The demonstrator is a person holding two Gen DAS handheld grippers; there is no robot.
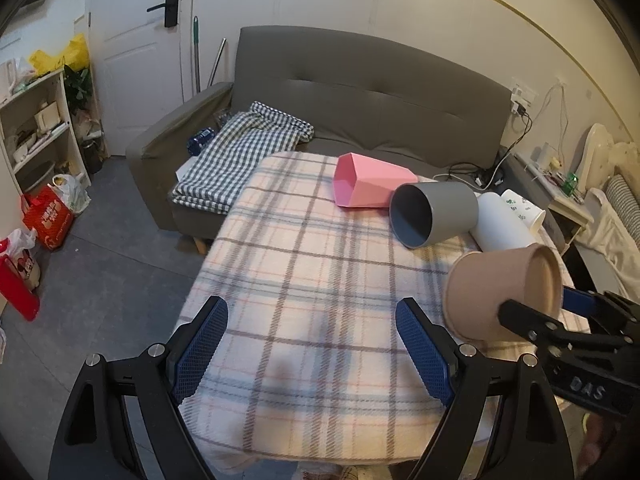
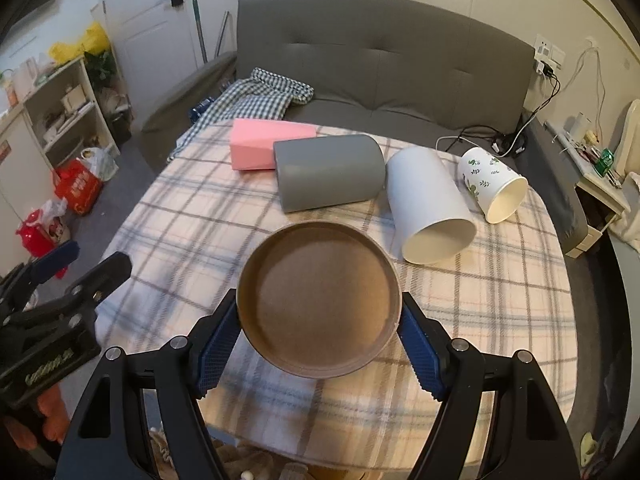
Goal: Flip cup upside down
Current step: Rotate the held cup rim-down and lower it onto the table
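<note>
My right gripper [image 2: 320, 316] is shut on a brown paper cup [image 2: 320, 304]; its flat base faces the right wrist camera. In the left wrist view the brown cup [image 1: 500, 292] hangs tilted above the table's right side, mouth toward the lower left, held by the right gripper [image 1: 536, 312]. My left gripper [image 1: 312, 336] is open and empty above the near left part of the plaid tablecloth [image 1: 304, 264].
Several cups lie on their sides at the table's far side: pink [image 2: 268, 144], grey [image 2: 328, 172], white [image 2: 428, 208], and a leaf-print paper cup [image 2: 492, 184]. A grey sofa [image 2: 380, 64] stands behind the table. Shelves [image 2: 64, 108] and bags [image 2: 80, 188] stand at left.
</note>
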